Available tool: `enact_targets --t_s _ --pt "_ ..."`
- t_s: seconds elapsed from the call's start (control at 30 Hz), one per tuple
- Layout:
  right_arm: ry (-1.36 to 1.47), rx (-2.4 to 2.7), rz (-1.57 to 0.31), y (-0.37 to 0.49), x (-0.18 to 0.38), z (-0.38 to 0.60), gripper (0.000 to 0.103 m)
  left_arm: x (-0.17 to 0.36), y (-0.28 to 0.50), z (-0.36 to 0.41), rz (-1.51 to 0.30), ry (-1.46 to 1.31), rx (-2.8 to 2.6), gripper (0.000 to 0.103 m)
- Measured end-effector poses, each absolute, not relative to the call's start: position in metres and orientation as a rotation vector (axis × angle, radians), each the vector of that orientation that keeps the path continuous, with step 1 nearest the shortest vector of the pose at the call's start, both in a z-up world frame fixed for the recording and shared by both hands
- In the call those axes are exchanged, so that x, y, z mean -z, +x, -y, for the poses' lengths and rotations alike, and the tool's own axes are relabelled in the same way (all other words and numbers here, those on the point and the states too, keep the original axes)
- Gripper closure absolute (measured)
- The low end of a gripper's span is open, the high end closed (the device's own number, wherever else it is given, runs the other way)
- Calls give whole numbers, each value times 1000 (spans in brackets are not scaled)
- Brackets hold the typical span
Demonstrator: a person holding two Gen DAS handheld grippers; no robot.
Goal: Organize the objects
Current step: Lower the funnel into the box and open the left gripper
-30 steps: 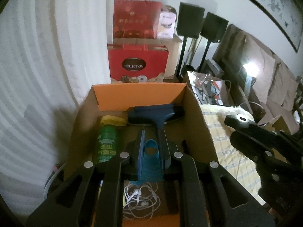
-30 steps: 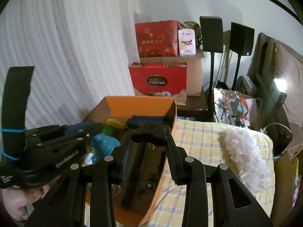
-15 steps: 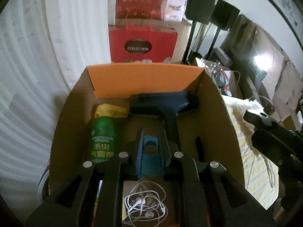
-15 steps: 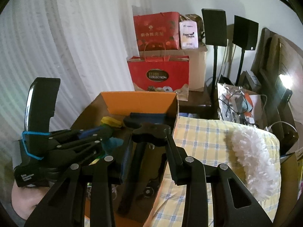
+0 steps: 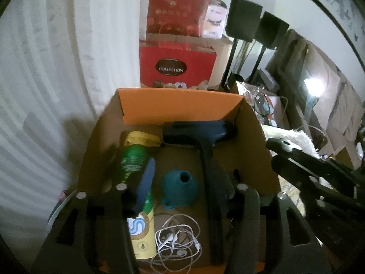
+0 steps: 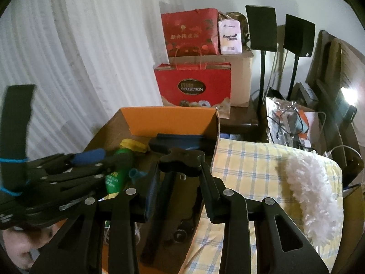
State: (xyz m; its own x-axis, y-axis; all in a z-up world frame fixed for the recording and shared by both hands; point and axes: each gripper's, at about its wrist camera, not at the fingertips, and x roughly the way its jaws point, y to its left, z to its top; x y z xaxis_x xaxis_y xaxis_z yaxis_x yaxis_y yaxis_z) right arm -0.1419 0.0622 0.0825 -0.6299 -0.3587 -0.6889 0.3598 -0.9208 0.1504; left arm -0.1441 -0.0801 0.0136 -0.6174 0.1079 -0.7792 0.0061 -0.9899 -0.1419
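An open cardboard box holds a green spray can, a dark blue T-shaped tool, white earphones and a teal funnel-shaped piece. My left gripper hangs over the box and its jaws are opening. The teal piece lies loose on the box floor between the fingers, and the pads do not touch it. My right gripper is over the box's right edge, shut on a black tool with a wide head. In the left wrist view the right gripper shows beyond the box's right wall.
A yellow checked cloth with a white fluffy duster lies right of the box. Red gift bags and two speakers on stands stand behind. A white curtain hangs at the left. A hand holds the left gripper.
The left jaws have spread apart and let go of the teal piece, which now lies on the box floor. The right gripper has come slightly lower with the black tool.
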Motion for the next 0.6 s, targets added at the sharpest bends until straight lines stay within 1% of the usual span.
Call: enact_targets --t_s 0.1,0.27,0.33,0.6 --pt "1079 2535 -13 -146 -78 -59 67 -17 -141 85 213 -1342 -2783 50" --pt "1100 2525 24 -153 -72 -62 64 -16 -139 89 232 -1342 -2752 32" --pt "1098 2525 39 -153 -72 -64 60 -16 -137 89 229 -1340 -2761 30" --pt "1080 2550 36 -143 -81 -76 59 -23 -128 86 228 -1303 -2784 16"
